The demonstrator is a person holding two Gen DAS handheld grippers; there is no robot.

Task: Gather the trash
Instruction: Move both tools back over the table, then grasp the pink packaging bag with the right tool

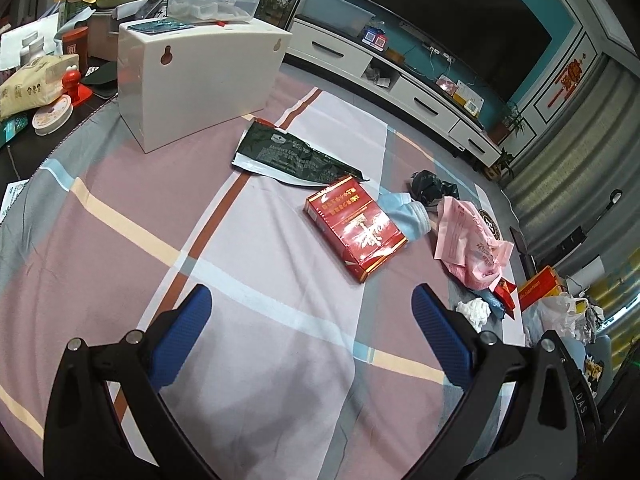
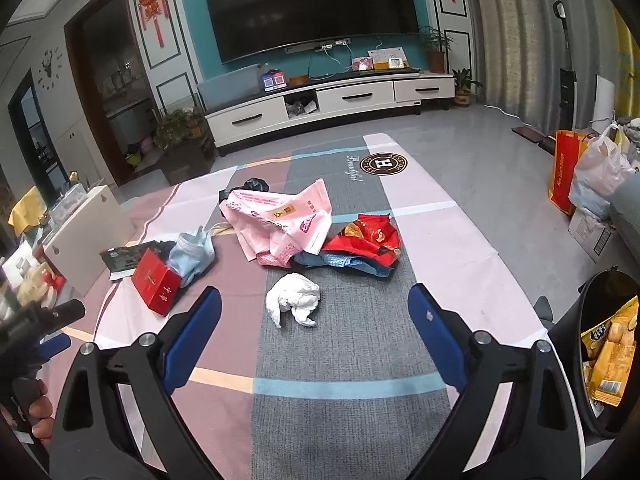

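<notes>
Trash lies on the checked tablecloth (image 1: 248,240). A red carton (image 1: 354,226) lies ahead of my open, empty left gripper (image 1: 312,312), with a dark green wrapper (image 1: 288,152) behind it and a light blue mask (image 1: 404,210), a pink bag (image 1: 468,240) and a black bag (image 1: 432,186) to its right. In the right wrist view a crumpled white tissue (image 2: 294,298) lies just ahead of my open, empty right gripper (image 2: 314,308). Beyond it lie the pink bag (image 2: 280,220), a red wrapper (image 2: 368,236), the mask (image 2: 192,252) and the carton (image 2: 154,282).
A white box (image 1: 196,80) stands at the table's far left among clutter. A black bin (image 2: 608,360) holding yellow snack packets is at my right. Bags (image 2: 592,172) stand on the floor at right. A TV cabinet (image 2: 320,104) lines the far wall.
</notes>
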